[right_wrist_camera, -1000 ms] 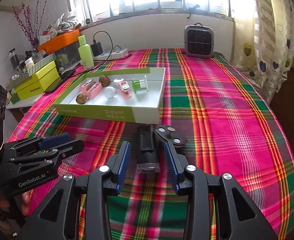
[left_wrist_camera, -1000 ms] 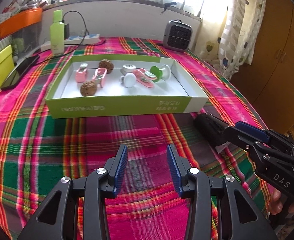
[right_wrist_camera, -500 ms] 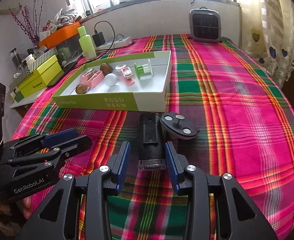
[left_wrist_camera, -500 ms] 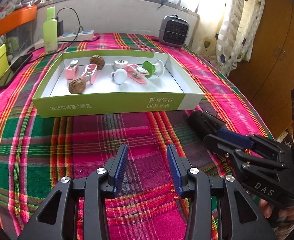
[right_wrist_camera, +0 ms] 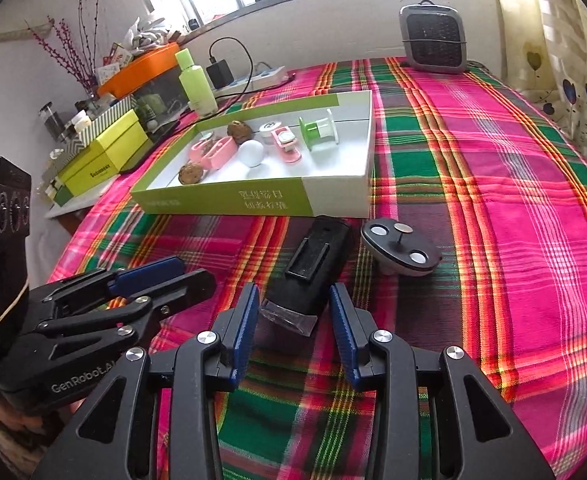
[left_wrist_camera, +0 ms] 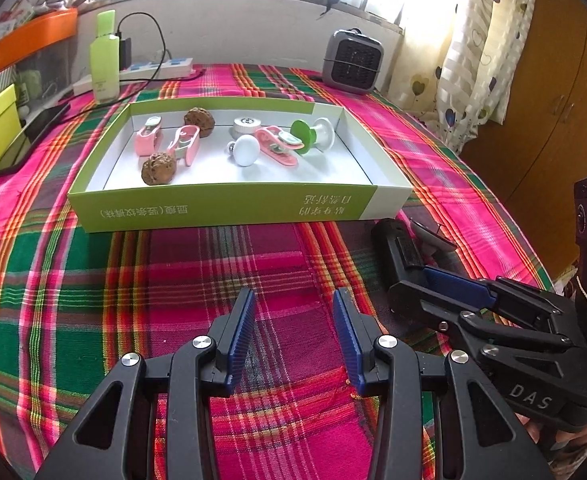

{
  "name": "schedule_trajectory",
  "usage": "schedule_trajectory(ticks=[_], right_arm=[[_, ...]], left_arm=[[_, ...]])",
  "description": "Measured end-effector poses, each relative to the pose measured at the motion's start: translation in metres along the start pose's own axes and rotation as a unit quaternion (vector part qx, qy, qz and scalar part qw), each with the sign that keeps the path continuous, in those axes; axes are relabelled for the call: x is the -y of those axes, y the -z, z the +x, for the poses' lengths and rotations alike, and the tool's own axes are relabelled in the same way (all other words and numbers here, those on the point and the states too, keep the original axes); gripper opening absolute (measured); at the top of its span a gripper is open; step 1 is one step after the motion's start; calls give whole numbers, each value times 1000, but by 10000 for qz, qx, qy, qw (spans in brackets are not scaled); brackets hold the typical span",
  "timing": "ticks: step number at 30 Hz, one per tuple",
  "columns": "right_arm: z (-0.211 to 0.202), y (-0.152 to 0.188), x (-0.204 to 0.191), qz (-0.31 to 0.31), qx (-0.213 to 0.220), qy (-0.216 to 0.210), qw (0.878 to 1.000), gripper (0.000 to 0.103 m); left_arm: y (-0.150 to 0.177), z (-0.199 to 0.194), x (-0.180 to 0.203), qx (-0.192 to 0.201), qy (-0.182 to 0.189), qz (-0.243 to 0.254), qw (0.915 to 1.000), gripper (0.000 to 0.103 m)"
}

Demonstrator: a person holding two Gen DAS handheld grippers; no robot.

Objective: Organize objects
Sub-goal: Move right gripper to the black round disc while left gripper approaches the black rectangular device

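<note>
Right gripper [right_wrist_camera: 293, 320] is closing in on black clip-like device [right_wrist_camera: 313, 268]; compared with half second ago, near end of device is now lying between blue pads [right_wrist_camera: 245, 320], pads apart, not yet touching it. Device is lying on plaid cloth [right_wrist_camera: 493, 240], just before green tray [right_wrist_camera: 221, 202], round black disc [right_wrist_camera: 401, 248] beside it. Left gripper [left_wrist_camera: 293, 336] is hovering over bare cloth, jaws apart, holding nothing. Judgement: grasp is coming next, then placing in tray with other small items.
</note>
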State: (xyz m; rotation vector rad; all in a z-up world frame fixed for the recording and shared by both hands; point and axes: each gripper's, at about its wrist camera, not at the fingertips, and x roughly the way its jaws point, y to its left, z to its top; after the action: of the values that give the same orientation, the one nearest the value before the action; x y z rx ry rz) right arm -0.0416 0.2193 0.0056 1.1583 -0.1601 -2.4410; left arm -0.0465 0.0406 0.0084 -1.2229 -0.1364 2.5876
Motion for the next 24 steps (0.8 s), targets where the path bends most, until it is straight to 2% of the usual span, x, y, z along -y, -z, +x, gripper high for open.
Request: schedule_trajectory(ticks=[9, 12, 16, 24], right_arm=[[-22, -4, 18, 37, 275, 210, 9994, 38], [-27, -6, 22, -44, 342, 463, 9983, 38], [-29, -8, 32, -34, 369, 774, 9963, 38], [-32, -10, 47, 81, 424, 919, 9948, 38]], left_arm=[[-4, 1, 12, 26, 133, 99, 9999, 39], [-8, 2, 20, 2, 219, 162, 9996, 39], [-13, 4, 33, -20, 410, 232, 9989, 47], [-19, 18, 57, -208, 503, 422, 9976, 47]])
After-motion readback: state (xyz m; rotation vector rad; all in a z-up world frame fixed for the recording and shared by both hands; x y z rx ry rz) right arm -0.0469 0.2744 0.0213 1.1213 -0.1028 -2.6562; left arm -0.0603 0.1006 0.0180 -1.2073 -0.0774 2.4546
